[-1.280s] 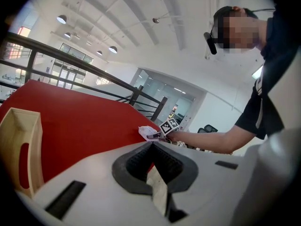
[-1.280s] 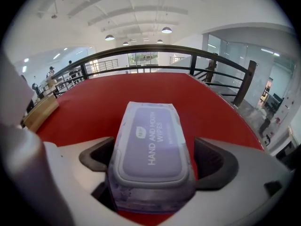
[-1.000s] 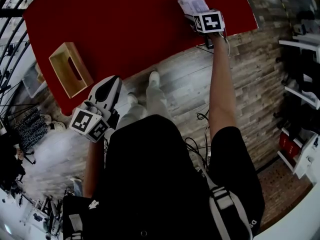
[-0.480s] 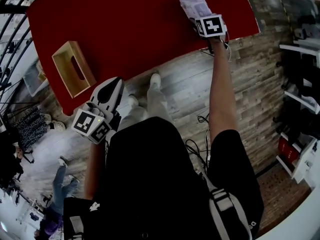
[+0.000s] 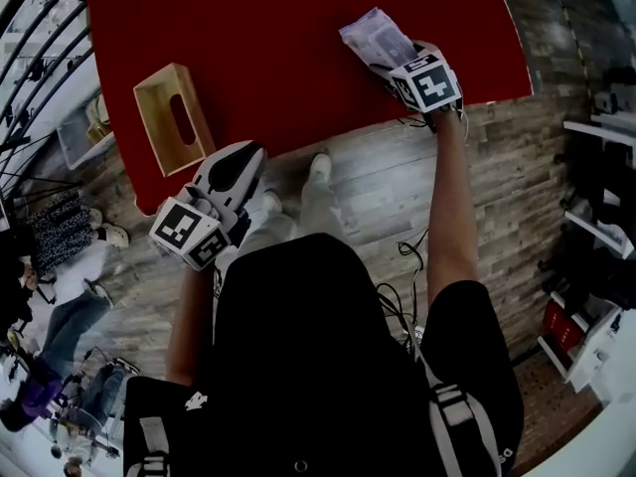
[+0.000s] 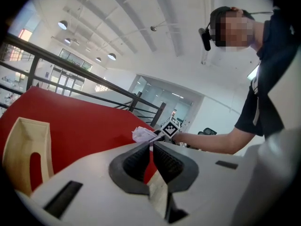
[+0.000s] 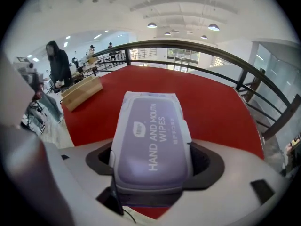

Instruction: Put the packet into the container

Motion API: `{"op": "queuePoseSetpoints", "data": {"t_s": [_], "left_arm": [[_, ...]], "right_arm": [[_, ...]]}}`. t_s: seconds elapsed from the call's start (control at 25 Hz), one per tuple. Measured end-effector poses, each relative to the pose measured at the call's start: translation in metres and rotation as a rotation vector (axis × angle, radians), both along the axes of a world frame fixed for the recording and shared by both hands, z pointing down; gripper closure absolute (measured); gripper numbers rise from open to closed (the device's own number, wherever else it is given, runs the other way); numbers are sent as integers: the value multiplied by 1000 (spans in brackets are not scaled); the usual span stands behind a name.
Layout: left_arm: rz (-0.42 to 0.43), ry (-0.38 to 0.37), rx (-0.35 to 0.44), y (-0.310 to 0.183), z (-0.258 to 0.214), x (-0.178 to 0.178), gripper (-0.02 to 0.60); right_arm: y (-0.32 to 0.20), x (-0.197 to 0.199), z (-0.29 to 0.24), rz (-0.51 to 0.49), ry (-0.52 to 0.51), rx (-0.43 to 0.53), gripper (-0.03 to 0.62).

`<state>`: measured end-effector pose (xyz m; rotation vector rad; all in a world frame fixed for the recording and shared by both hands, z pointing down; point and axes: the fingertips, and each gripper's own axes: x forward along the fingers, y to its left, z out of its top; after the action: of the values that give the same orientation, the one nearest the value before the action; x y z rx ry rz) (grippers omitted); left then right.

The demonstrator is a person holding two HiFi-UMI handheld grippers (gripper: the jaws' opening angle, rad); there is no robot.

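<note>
- The packet (image 7: pixel 151 140), a pale purple pack of hand and mouth wipes, is gripped at its near end by the right hand-held gripper (image 5: pixel 390 63). It is over the right part of the red counter (image 5: pixel 278 28), close to the near edge. Whether it is clear of the surface cannot be told.
- The jaws have just been closing and press on the packet's two long sides. This hold leaves most of its length jutting forward, likely so that the free end can lead into an opening.
- The container (image 5: pixel 175 117), a light wooden box with a long slot in one face, stands well apart at the counter's near left corner. The packet has the breadth of the counter to cross.
- The left hand-held gripper (image 6: pixel 151 150) is clenched on nothing and hangs just off the counter's edge near the container. It seems to be kept out of the way, or ready to steady the box.
- The task appears to be at its start: the packet is secured and the carry is not yet made.
</note>
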<state>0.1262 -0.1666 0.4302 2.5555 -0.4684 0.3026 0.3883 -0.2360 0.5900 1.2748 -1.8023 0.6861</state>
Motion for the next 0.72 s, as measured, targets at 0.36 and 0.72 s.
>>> {"op": "queuePoseSetpoints", "data": {"t_s": [0.36,0.72], "left_arm": [[175,-164,202,-10,34,-31,294],[503,-436,376,-18,53,-43,146]], "right_arm": [[11,-135,-46,-417,-45,-6,195],[46,-237,-76,-833,-36,-67,195]]}}
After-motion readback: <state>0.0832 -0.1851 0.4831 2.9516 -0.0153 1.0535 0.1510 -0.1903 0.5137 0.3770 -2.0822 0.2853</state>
